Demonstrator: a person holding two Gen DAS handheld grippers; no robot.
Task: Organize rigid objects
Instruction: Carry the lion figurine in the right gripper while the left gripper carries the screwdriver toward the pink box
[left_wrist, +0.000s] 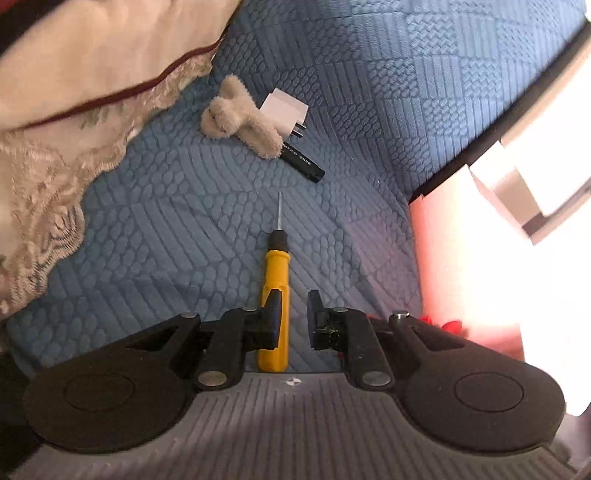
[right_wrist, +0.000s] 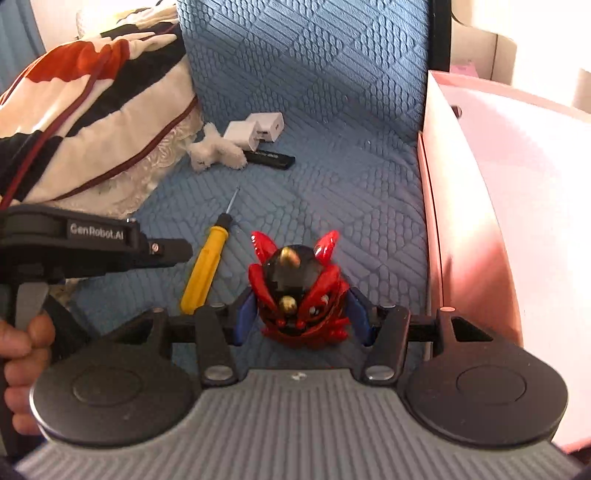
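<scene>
A yellow screwdriver (left_wrist: 274, 295) with a black collar lies on the blue quilted bed, tip pointing away; it also shows in the right wrist view (right_wrist: 205, 267). My left gripper (left_wrist: 292, 317) is open, low over the handle, which lies by the left finger. My right gripper (right_wrist: 303, 314) is shut on a red and black horned toy figure (right_wrist: 299, 295). Farther off lie a white plug adapter (left_wrist: 284, 110), a black stick (left_wrist: 303, 162) and a fluffy white toy (left_wrist: 240, 118). The right wrist view shows two white adapters (right_wrist: 255, 131).
A pink box (right_wrist: 498, 221) stands at the right edge of the bed. A cream lace-edged pillow (left_wrist: 74, 92) fills the left. My left gripper's body and the hand holding it (right_wrist: 22, 354) show at the left of the right wrist view.
</scene>
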